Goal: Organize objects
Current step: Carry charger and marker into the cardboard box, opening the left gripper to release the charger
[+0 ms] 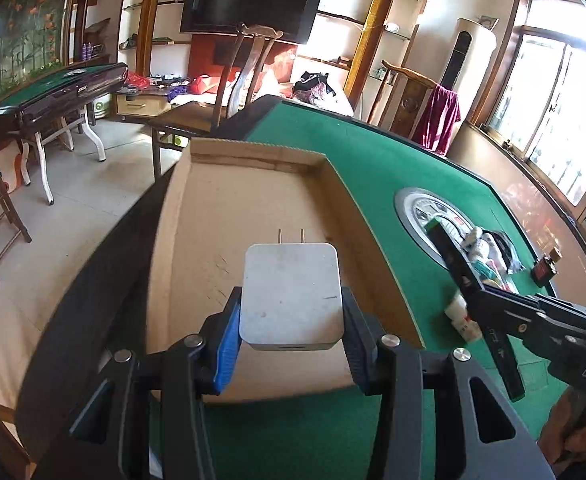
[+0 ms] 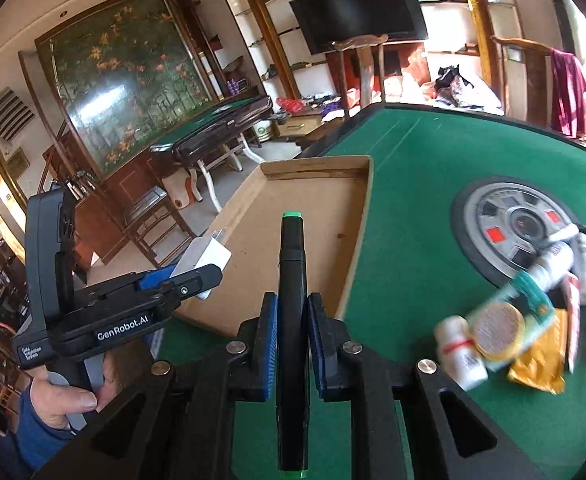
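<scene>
My left gripper (image 1: 291, 320) is shut on a white plug charger (image 1: 291, 296), prongs pointing forward, held over the near end of a shallow cardboard tray (image 1: 253, 184). It also shows in the right wrist view (image 2: 197, 276) with the charger (image 2: 209, 258) over the tray's left edge (image 2: 253, 184). My right gripper (image 2: 292, 320) is shut on a black marker with green ends (image 2: 291, 280), held upright near the tray's near right corner. In the left wrist view the right gripper (image 1: 473, 292) and marker (image 1: 447, 244) are to the right of the tray.
The tray lies on a green felt mahjong table (image 1: 373, 148) with a round centre panel (image 2: 509, 224). A pile of small items, tubes, a white bottle (image 2: 461, 352) and a gold packet (image 2: 541, 364), lies right of the tray. Chairs and another table stand beyond.
</scene>
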Tool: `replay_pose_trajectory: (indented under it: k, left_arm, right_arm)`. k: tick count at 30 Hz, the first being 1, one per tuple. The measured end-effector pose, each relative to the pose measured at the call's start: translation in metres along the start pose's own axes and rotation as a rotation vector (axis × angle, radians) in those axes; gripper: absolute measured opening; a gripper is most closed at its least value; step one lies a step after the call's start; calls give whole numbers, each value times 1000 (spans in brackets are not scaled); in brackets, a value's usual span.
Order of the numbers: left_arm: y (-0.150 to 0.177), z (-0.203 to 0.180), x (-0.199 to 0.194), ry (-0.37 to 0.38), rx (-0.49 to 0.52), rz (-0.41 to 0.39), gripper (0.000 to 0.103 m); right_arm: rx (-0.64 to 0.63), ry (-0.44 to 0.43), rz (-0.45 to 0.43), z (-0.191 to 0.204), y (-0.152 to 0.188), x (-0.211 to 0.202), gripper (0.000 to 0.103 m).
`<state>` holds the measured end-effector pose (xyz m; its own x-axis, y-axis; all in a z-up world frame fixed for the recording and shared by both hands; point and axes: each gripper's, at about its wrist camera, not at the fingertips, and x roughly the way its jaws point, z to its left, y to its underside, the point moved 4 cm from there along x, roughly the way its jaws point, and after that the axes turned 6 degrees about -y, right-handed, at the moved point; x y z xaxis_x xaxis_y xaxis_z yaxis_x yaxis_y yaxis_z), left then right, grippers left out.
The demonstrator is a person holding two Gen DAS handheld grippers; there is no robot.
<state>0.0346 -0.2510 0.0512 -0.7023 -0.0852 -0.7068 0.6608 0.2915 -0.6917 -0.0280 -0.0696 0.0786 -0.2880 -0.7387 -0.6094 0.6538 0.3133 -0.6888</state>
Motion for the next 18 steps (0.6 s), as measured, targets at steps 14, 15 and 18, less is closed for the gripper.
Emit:
replay_pose_trajectory:
  k: [14, 15, 18]
  left_arm:
    - [-75, 35, 80, 31, 4, 164, 44]
    - [-80, 37, 86, 22, -2, 164, 44]
    - [-90, 45, 103, 12, -26, 194, 44]
  right_arm:
    - [167, -17, 138, -30, -75, 110, 16]
    - [171, -16, 144, -32, -79, 116, 16]
    - [187, -8, 163, -38, -90, 134, 16]
